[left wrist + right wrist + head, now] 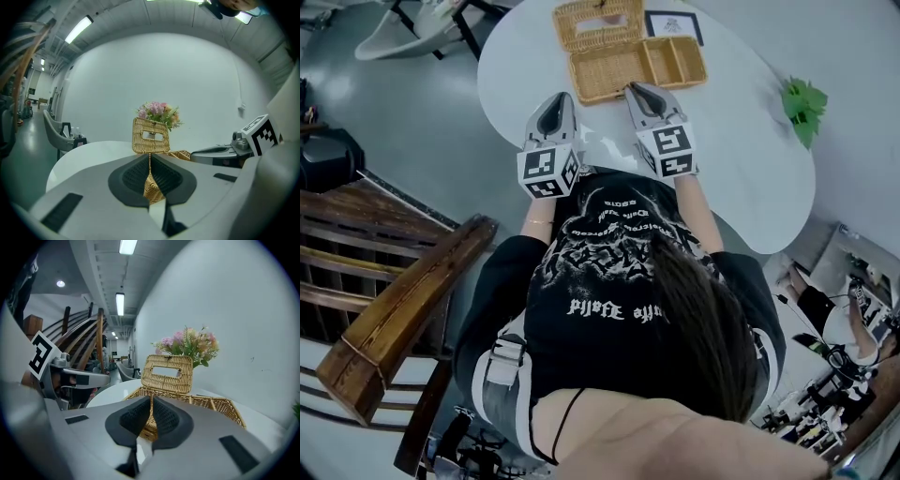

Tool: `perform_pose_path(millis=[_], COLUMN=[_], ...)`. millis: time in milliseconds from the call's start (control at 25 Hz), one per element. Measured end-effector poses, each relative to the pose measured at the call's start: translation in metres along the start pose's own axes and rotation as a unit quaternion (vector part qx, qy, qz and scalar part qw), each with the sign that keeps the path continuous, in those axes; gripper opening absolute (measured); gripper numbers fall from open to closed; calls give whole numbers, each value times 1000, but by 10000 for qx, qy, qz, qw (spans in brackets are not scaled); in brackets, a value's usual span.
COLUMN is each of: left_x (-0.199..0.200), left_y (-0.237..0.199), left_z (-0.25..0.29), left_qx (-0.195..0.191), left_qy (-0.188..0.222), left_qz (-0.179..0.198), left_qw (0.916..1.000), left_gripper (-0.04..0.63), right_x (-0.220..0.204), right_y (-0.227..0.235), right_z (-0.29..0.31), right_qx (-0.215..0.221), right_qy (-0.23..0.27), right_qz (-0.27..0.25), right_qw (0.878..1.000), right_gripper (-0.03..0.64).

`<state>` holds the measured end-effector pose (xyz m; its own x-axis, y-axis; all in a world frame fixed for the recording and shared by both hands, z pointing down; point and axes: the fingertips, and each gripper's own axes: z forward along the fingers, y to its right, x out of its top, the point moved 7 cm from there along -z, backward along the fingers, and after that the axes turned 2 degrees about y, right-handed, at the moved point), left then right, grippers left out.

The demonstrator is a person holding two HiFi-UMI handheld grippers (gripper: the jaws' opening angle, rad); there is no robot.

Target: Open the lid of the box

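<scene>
1. nearest, a person in a black printed shirt (619, 281) faces a white table (731, 131), with a wooden chair (384, 319) on their left.
2. the left tool (150, 155) has its jaws together at the tips, with nothing caught between the pads. it hangs just short of the near left corner of the wicker box (675, 61).
3. the right tool (151, 398) is closed the same way, pads meeting. its tip is at the box's near rim, and i cannot tell if it touches.
4. the box sits toward the far side of the table and is open, showing two compartments.
5. its lid (598, 23) stands upright along the far edge and has a rectangular slot.
6. flowers (190, 344) rise behind the lid, a framed picture (673, 23) lies beside it, and a green plant (804, 105) stands well apart on the right.
</scene>
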<state>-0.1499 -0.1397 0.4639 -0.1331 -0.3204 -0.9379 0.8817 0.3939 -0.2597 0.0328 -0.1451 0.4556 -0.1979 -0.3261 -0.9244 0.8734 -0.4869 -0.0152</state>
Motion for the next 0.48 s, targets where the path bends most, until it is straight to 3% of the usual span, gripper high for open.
perform_pose_path(millis=[280,480], left_x=[-3,-4], left_y=[6,8], left_z=[-1,-2], left_qx=[-63,-92], left_qy=[6,-2], left_qz=[33,50], left_qw=[10000,9999], left_gripper=[28,28], right_x=[-3,-4], right_y=[1,-8], right_z=[-6,-5], right_qx=[-398,-322], right_qy=[245,150], right_qz=[30,-351], right_qw=[9989,9988], right_gripper=[26,26])
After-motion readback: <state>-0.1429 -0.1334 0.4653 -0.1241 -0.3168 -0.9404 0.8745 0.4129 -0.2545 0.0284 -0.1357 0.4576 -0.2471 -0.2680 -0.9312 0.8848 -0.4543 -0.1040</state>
